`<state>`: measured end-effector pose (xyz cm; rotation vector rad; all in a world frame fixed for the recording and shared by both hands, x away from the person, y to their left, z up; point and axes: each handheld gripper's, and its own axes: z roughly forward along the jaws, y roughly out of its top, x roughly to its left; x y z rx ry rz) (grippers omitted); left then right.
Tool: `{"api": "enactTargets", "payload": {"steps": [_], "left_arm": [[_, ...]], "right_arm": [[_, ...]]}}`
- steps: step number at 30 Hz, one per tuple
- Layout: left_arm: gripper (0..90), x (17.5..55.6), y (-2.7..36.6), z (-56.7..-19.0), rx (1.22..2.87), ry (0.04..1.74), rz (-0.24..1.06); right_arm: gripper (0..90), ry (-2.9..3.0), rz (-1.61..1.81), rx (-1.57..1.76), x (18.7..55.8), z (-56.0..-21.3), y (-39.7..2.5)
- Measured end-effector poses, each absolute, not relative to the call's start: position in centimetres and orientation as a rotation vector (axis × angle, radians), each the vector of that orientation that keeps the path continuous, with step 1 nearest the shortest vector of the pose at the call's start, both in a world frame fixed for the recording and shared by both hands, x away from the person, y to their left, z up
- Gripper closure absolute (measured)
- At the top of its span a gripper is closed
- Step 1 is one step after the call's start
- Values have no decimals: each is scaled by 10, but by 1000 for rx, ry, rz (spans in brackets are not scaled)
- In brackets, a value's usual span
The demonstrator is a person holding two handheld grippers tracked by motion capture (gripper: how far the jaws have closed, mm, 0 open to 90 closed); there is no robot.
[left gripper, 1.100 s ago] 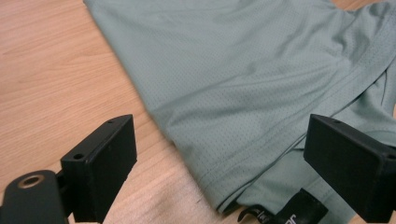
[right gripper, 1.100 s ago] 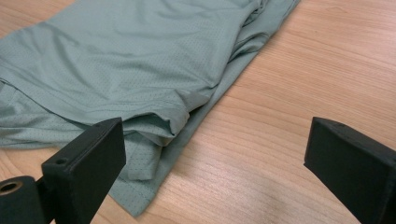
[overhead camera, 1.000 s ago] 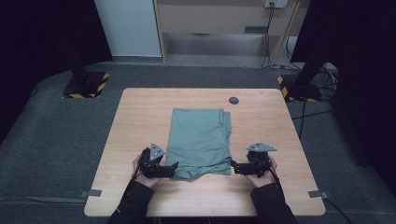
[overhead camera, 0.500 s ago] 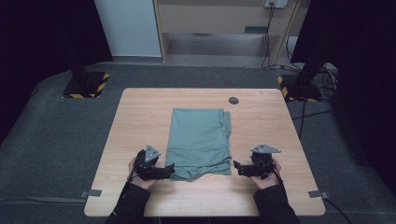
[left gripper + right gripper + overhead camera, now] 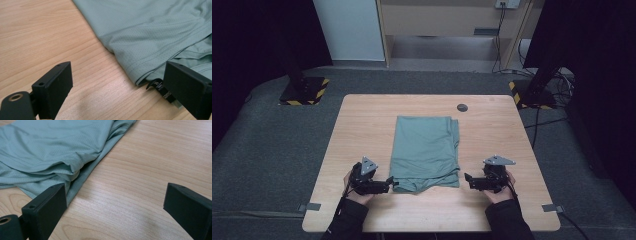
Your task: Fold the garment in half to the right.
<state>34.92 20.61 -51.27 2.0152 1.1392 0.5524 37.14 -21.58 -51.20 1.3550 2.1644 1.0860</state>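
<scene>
One folded green garment (image 5: 427, 152) lies mid-table (image 5: 362, 125), bare wood all round it. My left tongs (image 5: 388, 184) and right tongs (image 5: 468, 179) flank its near edge, both gaping, empty.

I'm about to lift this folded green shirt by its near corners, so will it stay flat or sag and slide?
The shirt looks thin and mesh-like, so it will probably droop between the left gripper and the right gripper. Its stacked layers lie loose at the hem, so they may slip apart. It seems light on the table.
</scene>
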Motion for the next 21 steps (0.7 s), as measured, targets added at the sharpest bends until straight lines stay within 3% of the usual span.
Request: {"api": "enactTargets", "payload": {"steps": [21], "left_arm": [[77, 346, 220, -520, 2028, 1184, 542]], "right_arm": [[43, 2162, 1065, 1388, 370, -516, -228]]}}
